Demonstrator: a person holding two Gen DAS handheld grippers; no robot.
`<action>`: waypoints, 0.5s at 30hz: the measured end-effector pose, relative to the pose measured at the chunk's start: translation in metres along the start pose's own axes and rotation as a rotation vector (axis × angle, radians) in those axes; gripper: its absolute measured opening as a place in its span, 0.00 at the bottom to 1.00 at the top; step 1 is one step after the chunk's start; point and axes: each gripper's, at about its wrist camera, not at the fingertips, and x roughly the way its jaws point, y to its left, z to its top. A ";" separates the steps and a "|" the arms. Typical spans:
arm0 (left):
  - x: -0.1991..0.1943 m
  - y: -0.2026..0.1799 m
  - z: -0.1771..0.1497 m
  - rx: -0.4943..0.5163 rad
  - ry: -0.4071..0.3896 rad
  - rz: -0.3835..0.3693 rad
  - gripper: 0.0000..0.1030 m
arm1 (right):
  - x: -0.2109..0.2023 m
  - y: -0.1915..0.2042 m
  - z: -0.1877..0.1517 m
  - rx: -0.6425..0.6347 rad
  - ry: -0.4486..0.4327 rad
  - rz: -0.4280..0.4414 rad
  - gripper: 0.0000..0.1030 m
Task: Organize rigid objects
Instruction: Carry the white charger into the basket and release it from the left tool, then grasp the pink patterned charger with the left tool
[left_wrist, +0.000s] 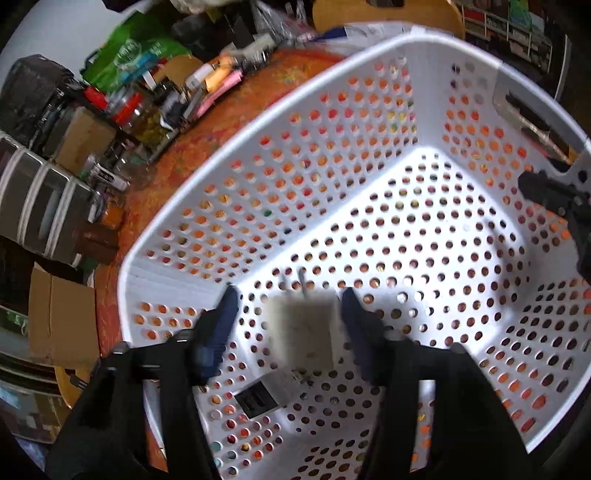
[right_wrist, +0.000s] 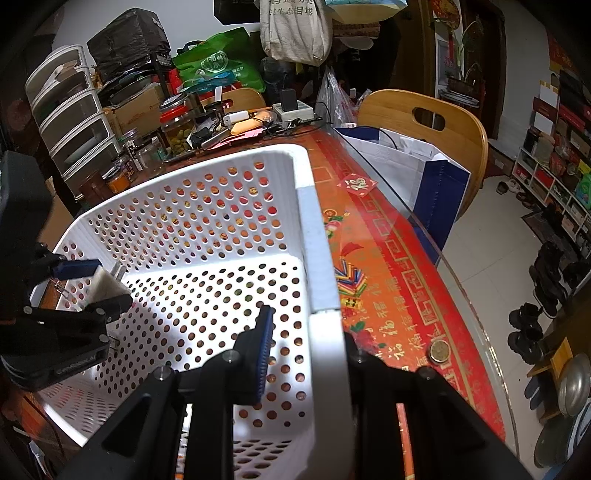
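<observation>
- Left tongs (left_wrist: 288, 314) spread wide over the inside of a white perforated basket (left_wrist: 332, 155), blue pads (left_wrist: 221, 317) clear of anything on both sides.
- Between those pads, touching neither: a white plug adapter (left_wrist: 303, 332), blurred, two metal prongs pointing away from the tongs.
- Just below and nearer than the adapter, on the basket floor: a white charger block (left_wrist: 266, 397) with a dark port face.
- Right tongs (right_wrist: 306, 332) straddling the basket's near side wall (right_wrist: 325, 332), blue inner pad (right_wrist: 264, 350) inside, outer finger outside; whether truly clamped on the wall cannot be told.
- Right of the right tongs: red patterned bench (right_wrist: 391, 280) with a gold coin (right_wrist: 439, 350) lying on it.
- Beyond the basket, far from both tongs: jars, boxes and bags crowded at the bench's back.
</observation>
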 end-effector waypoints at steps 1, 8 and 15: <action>-0.005 0.001 -0.001 0.000 -0.024 0.012 0.80 | 0.000 0.000 0.000 -0.001 0.002 -0.002 0.22; -0.071 0.051 -0.035 -0.159 -0.210 0.073 0.86 | 0.000 -0.001 -0.001 0.006 0.011 -0.001 0.22; -0.115 0.166 -0.138 -0.457 -0.275 0.129 1.00 | 0.000 0.001 0.000 -0.006 0.016 -0.007 0.22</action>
